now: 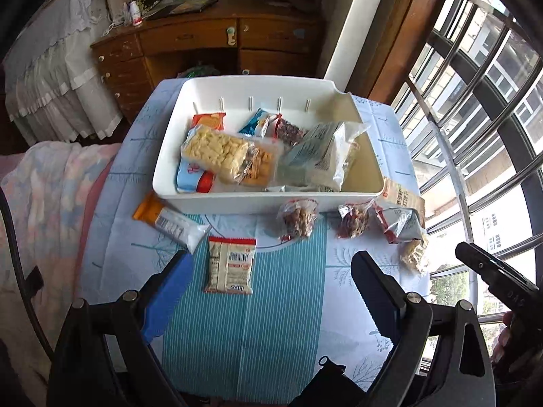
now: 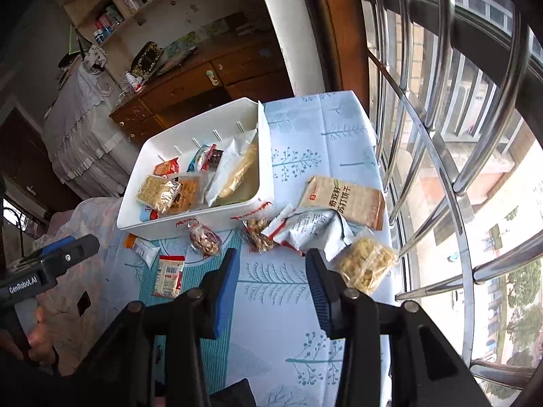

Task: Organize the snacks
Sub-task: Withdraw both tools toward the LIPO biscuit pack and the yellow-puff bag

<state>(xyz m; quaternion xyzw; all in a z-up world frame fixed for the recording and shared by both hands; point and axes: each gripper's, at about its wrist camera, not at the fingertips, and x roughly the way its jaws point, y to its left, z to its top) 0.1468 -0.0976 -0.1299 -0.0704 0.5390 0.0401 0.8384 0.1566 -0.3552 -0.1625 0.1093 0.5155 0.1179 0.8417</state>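
Note:
A white bin (image 1: 258,200) (image 2: 190,225) on the table holds several snack packs. Loose packs lie in front of it: a red-edged noodle pack (image 1: 230,264) (image 2: 168,275), an orange-and-white tube pack (image 1: 169,222) (image 2: 142,246), two small nut bags (image 1: 298,218) (image 1: 354,218) (image 2: 204,239) (image 2: 259,234), a silver-red bag (image 1: 400,224) (image 2: 315,229), a brown cracker bag (image 2: 346,200) and a clear puffed-snack bag (image 2: 366,263) (image 1: 415,254). My left gripper (image 1: 271,278) is open and empty just before the noodle pack. My right gripper (image 2: 271,271) is open and empty, near the silver-red bag.
The table has a blue-and-white tree-print cloth (image 1: 244,332) (image 2: 305,156). A barred window (image 2: 458,135) runs along the right edge. A bed with a pastel quilt (image 1: 44,203) lies at the left. A wooden desk (image 1: 203,40) stands behind.

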